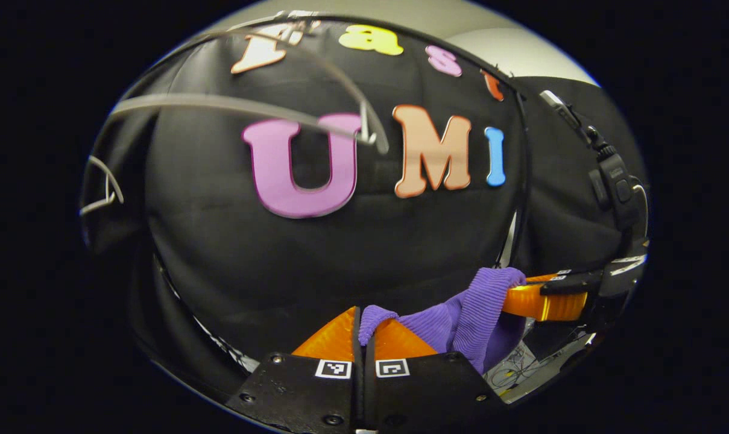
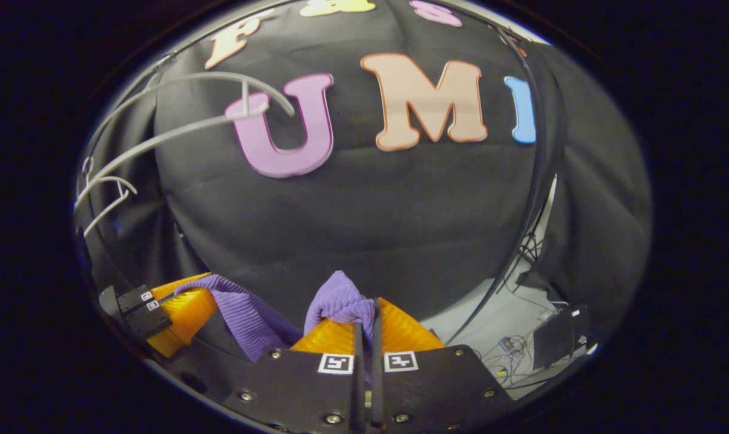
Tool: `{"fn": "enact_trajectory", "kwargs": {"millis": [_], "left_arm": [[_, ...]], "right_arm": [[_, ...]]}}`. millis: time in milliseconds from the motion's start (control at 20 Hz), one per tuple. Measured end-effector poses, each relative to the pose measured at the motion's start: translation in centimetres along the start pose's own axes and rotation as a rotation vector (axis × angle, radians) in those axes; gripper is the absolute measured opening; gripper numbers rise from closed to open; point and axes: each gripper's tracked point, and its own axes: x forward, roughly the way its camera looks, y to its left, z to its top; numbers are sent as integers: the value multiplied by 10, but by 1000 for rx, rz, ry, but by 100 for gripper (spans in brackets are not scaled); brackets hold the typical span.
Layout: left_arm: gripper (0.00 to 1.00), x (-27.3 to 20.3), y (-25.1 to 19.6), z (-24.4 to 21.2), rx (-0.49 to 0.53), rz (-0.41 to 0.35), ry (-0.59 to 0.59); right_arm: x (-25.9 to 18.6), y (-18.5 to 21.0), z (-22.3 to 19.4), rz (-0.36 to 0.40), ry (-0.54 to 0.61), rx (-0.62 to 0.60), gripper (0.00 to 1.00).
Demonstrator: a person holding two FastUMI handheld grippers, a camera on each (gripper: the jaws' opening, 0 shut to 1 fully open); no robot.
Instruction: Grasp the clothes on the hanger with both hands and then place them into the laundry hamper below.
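Observation:
A purple ribbed garment hangs stretched between my two grippers. In the left gripper view, my left gripper is shut on one end of the cloth, and the right gripper holds the other end at the right. In the right gripper view, my right gripper is shut on a bunched fold of the purple garment, while the left gripper pinches the cloth at the lower left. A bare grey hanger hangs above, also seen as the hanger at upper left.
A second pale hanger hangs at the far left on the rail; it shows as the hanger in the right gripper view. Cables and a dark box lie on the pale floor at the lower right.

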Motion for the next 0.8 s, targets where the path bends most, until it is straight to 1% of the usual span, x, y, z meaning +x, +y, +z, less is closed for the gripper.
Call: {"fn": "enact_trajectory", "kwargs": {"millis": [150,200,250,350,500,650,800], "left_arm": [[1,29,-1,-44,-39,28,106],[1,36,-4,-58,-44,22,143],[1,43,-7,-71,-39,15,164],[1,53,-8,-97,-3,28,216],[1,58,-15,-121,-20,37,301],[1,58,-18,-139,-34,48,380],[1,58,-16,-148,-41,53,436]], "right_arm": [[29,-2,-48,-3,72,8,4],[38,-4,-61,-5,99,10,5],[46,-4,-77,-5,124,12,5],[59,-6,-101,-11,160,1,5],[75,-12,-133,-47,198,-34,5],[100,-18,-177,-70,256,-15,5],[116,-23,-202,-88,307,8,5]]}}
